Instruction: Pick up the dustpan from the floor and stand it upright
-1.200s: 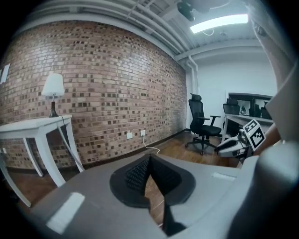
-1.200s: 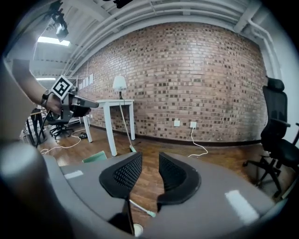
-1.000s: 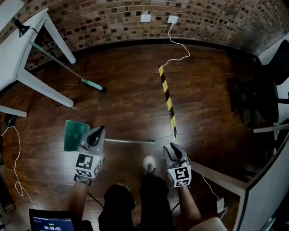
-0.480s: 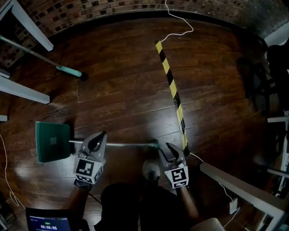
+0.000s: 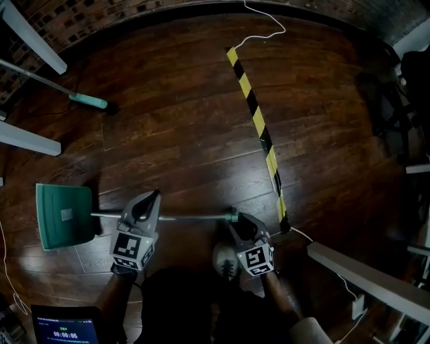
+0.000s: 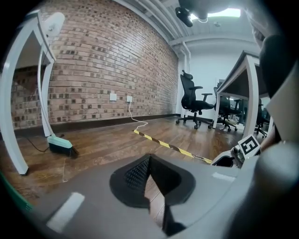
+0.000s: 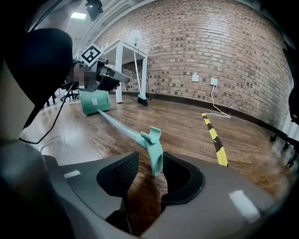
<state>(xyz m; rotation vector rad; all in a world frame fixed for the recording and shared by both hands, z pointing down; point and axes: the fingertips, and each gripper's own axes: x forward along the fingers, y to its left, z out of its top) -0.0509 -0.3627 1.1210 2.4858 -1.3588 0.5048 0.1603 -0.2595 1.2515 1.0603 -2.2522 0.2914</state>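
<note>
1. A shoe (image 5: 225,259) rests on the wood floor (image 5: 168,134), just left of the right gripper.
2. The right gripper (image 7: 149,162) has its jaws apart; they have just been opening. The teal end (image 7: 153,142) of the dustpan's handle stands between them, closer to the right jaw, and is not pinched.
3. The left gripper (image 6: 148,159) has its jaw tips together, with nothing between them. In the head view it sits over the handle (image 5: 191,217), toward the pan end. I cannot tell whether it touches the handle.
4. The dustpan (image 5: 64,215) lies flat on the floor, with the green pan at the left and the handle running right to the right gripper.
5. Yellow-and-black tape (image 5: 259,121) runs from just beside the right gripper away toward the wall.
6. A broom (image 5: 87,101) lies at the far left, near white table legs (image 5: 27,138).
7. A white cable (image 5: 269,32) trails along the floor near the brick wall (image 5: 87,17).
</note>
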